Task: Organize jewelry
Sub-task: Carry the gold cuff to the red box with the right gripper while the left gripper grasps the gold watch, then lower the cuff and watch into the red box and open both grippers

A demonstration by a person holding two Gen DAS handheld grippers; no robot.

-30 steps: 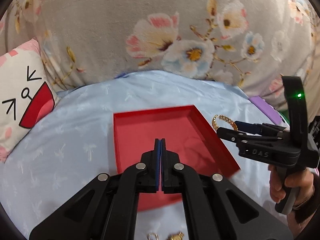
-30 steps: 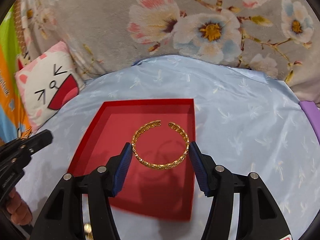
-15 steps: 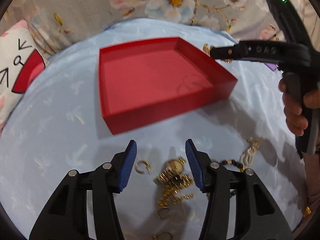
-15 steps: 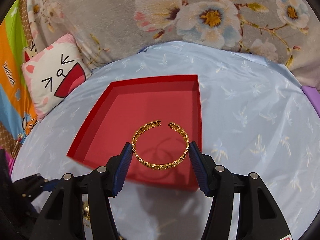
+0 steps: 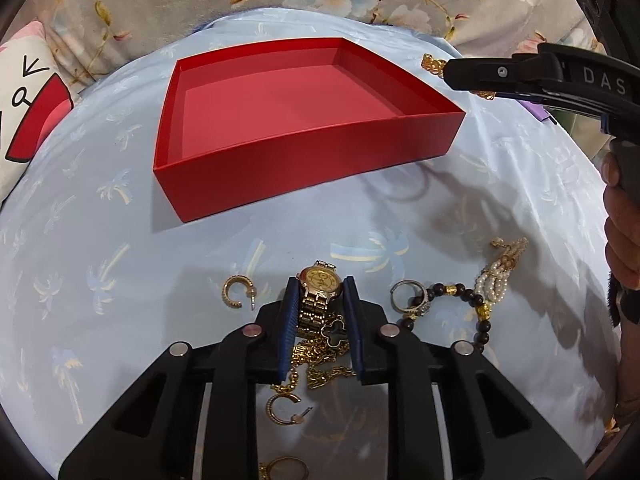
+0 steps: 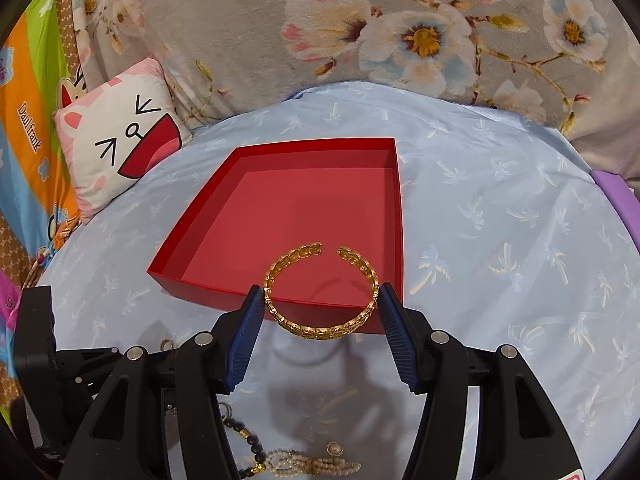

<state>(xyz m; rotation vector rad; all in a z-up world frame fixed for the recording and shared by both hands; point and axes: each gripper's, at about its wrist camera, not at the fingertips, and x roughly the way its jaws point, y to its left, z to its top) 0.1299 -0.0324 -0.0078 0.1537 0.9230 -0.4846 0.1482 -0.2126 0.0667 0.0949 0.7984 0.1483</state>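
- A pale blue cloth [image 5: 120, 240] printed with palm trees covers the work surface; a grey floral blanket [image 6: 280, 20] rises behind it and a cartoon-face pillow [image 6: 116, 148] sits off its far left edge.
- Your red tray [image 5: 304, 168] lies on the cloth with bare fabric on all four sides.
- Your left gripper [image 5: 320, 312] points down into the jewelry pile, its jaws closing with the gold watch [image 5: 320, 280] between the blue pads, which sit at the case's sides.
- Close around it lie a gold hoop earring [image 5: 236, 292] to the left, a silver ring [image 5: 404, 294] and a dark bead bracelet [image 5: 464, 300] to the right, and a gold chain [image 5: 320, 364] tangled under the jaws.
- Your right gripper [image 6: 320, 308] is clamped on the open gold cuff bangle [image 6: 320, 292], held clear above the tray's near wall by its right corner.
- Wide open cloth lies to the right of the tray.
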